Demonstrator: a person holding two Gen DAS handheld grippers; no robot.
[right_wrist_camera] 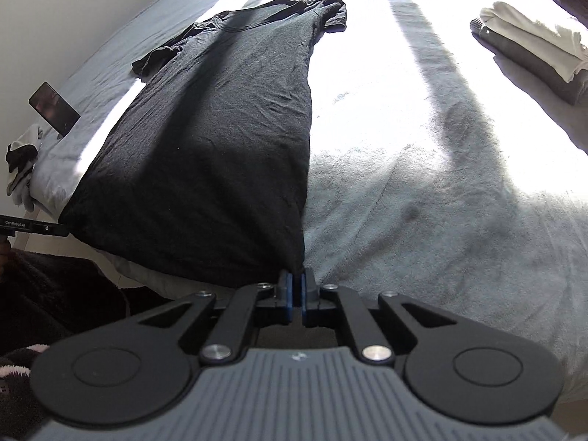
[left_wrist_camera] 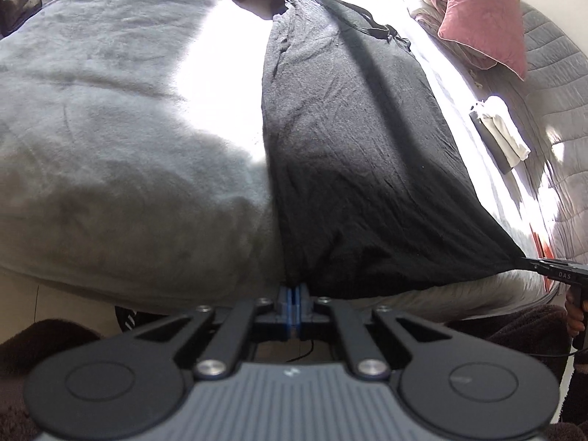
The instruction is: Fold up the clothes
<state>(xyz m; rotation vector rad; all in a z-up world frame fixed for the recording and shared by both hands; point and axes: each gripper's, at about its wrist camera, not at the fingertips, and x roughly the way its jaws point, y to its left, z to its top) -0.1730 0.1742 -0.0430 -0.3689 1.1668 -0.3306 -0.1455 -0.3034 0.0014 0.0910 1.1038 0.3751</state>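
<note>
the black shirt (left_wrist_camera: 352, 147) lies flat on the bed (left_wrist_camera: 110, 128), hem near, collar toward 12 o'clock. the left claw (left_wrist_camera: 294, 290) and right claw (right_wrist_camera: 296, 283) each are clenched on one hem corner. a folded stack (right_wrist_camera: 533, 47) at 2 o'clock is ready; this shirt seems not folded yet. only the right view shows a phone (right_wrist_camera: 53, 108) at 9 o'clock.

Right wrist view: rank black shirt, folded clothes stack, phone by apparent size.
1. black shirt, by far the largest, stretched from the right gripper up the bed.
2. folded clothes stack, upper right.
3. phone, left edge.
The stack and phone lie farther from the camera than the shirt's near hem, so true sizes stay unsure.
</note>
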